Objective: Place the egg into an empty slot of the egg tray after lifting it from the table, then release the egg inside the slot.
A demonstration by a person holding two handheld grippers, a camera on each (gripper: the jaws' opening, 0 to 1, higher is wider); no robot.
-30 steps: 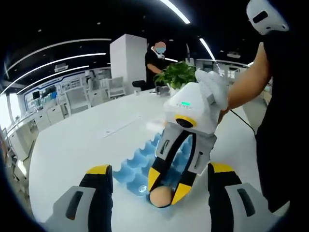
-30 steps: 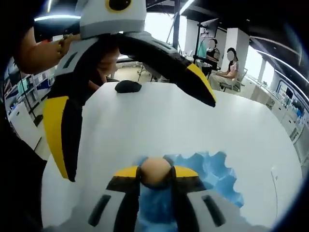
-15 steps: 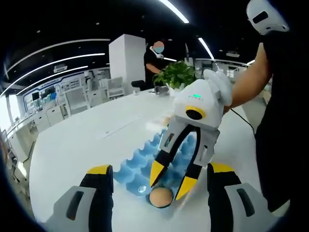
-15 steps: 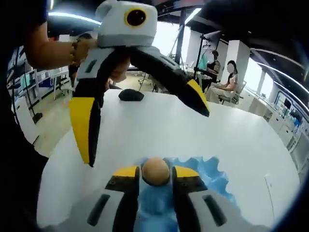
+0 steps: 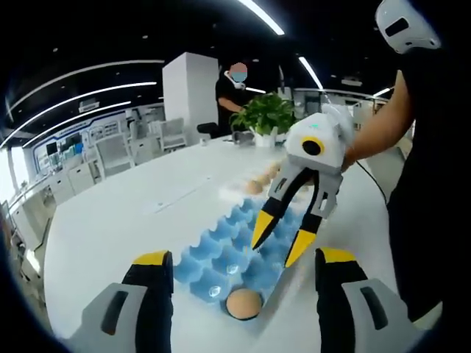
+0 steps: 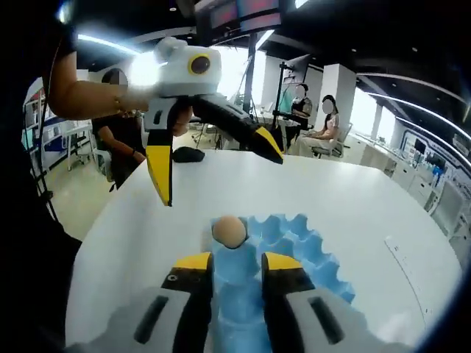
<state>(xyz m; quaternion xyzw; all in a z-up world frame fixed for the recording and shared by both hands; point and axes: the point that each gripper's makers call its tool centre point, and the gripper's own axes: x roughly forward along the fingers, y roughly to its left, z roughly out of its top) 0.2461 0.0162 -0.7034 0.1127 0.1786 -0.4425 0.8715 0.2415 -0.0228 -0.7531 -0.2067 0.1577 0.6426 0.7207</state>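
Egg (image 5: 243, 302) seated in blue egg tray (image 5: 221, 254) corner slot, right gripper (image 5: 282, 239) open above tray, white table (image 5: 110, 220)

The lower half of the egg (image 5: 243, 303) is hidden inside its slot of the egg tray (image 5: 221, 254). In the right gripper view, the tray's near end (image 6: 239, 294) is covered by the right gripper (image 6: 228, 262). Small objects (image 5: 263, 176) at 12 o'clock beyond the tray are too small to identify.

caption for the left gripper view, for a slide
Egg seated in a corner slot of the blue egg tray, right gripper open above it, left gripper open in front.
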